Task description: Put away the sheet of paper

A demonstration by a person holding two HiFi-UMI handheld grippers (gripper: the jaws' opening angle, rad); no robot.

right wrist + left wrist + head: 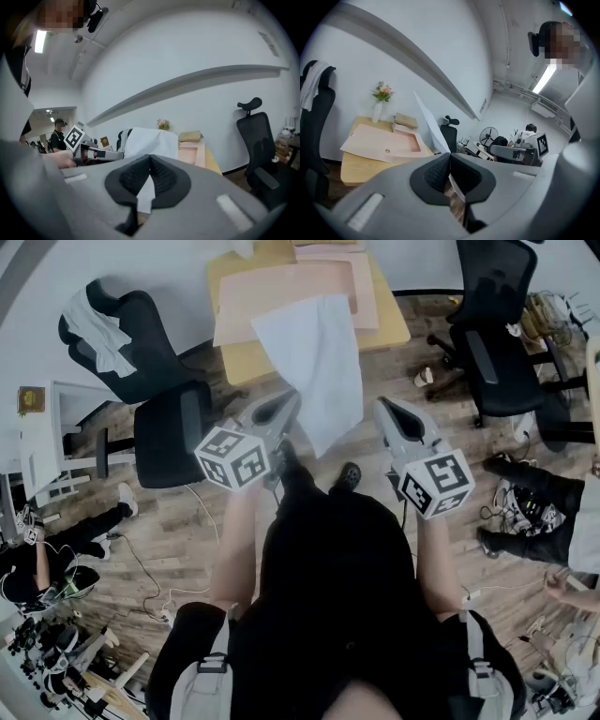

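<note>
**Sheet of paper** [314, 362]: white, one piece, held in the air in front of the bench [392, 329] and above the wooden floor [187, 521]. In the head view its far part overlaps the bench's near edge and its lower corner hangs between the two grippers. It lies on nothing.

**Left gripper** [289, 401]: fingers clenched on the sheet's left edge. In the left gripper view the paper [431, 126] rises edge-on from the meeting tips [450, 154] and shows again as a thin strip below them.

**Right gripper** [382, 407]: just beside the sheet's right edge. In the right gripper view the fingers are drawn together [150, 157]. The sheet [152, 140] shows above them and white shows through the gap under the tips. Whether the tips nip the paper or it merely hangs beyond them cannot be told.

**Bench**: light wood, against a white wall. It carries a pink tray [281, 292] and, at the back, a vase of flowers [377, 112].

**Surroundings**: black office chair [173, 432] to the bench's left, with a second one [497, 324] to its right.
</note>
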